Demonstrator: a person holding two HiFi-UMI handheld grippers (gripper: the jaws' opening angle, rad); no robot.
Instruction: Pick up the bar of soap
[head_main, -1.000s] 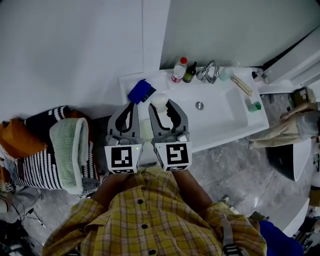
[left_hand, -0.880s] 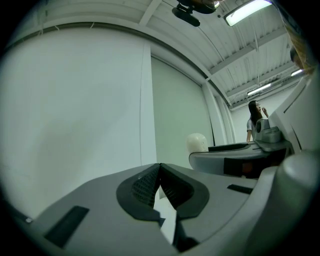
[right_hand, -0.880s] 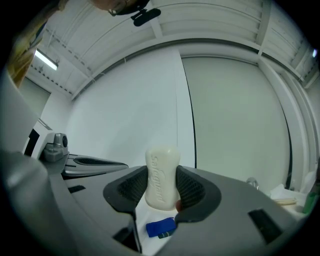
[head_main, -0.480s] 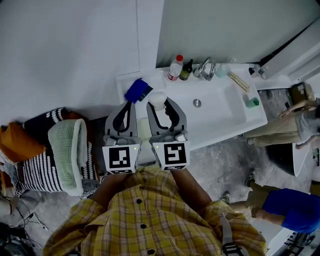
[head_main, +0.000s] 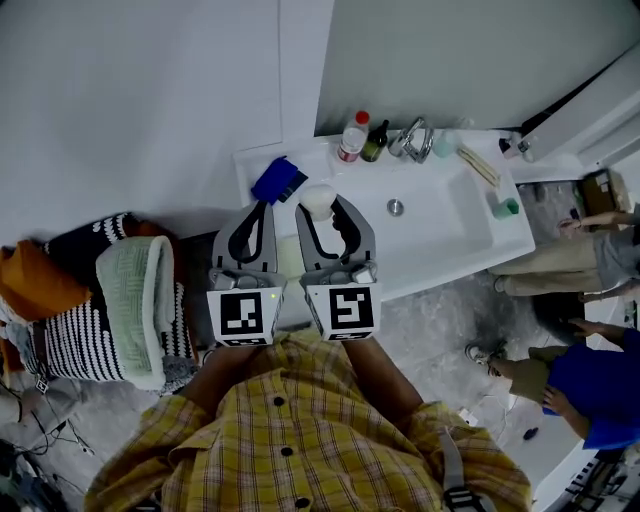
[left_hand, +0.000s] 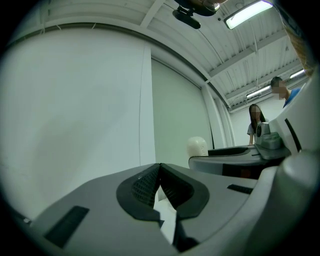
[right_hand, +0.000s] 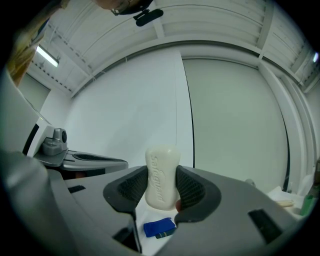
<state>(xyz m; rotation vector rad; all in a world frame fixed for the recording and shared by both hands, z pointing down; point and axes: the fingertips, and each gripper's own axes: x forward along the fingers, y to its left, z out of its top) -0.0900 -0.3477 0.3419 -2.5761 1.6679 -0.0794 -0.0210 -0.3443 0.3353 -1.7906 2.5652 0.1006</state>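
Note:
A white bar of soap (right_hand: 162, 176) stands upright between the pads of my right gripper (right_hand: 161, 189), which is shut on it. In the head view the soap (head_main: 317, 201) shows at the tip of the right gripper (head_main: 319, 214), held above the left end of the white sink counter (head_main: 260, 162). My left gripper (head_main: 257, 210) hangs beside it on the left; in the left gripper view its pads (left_hand: 159, 186) meet with nothing between them.
A blue sponge (head_main: 279, 180) lies on the counter's left end. Two bottles (head_main: 352, 137) and a tap (head_main: 413, 140) stand at the back of the basin (head_main: 440, 215). A striped basket with towels (head_main: 120, 300) is on the floor to the left. People stand at the right.
Both grippers keep their pose with the soap held. The people at the right edge have shifted; a person in blue has moved further into view.

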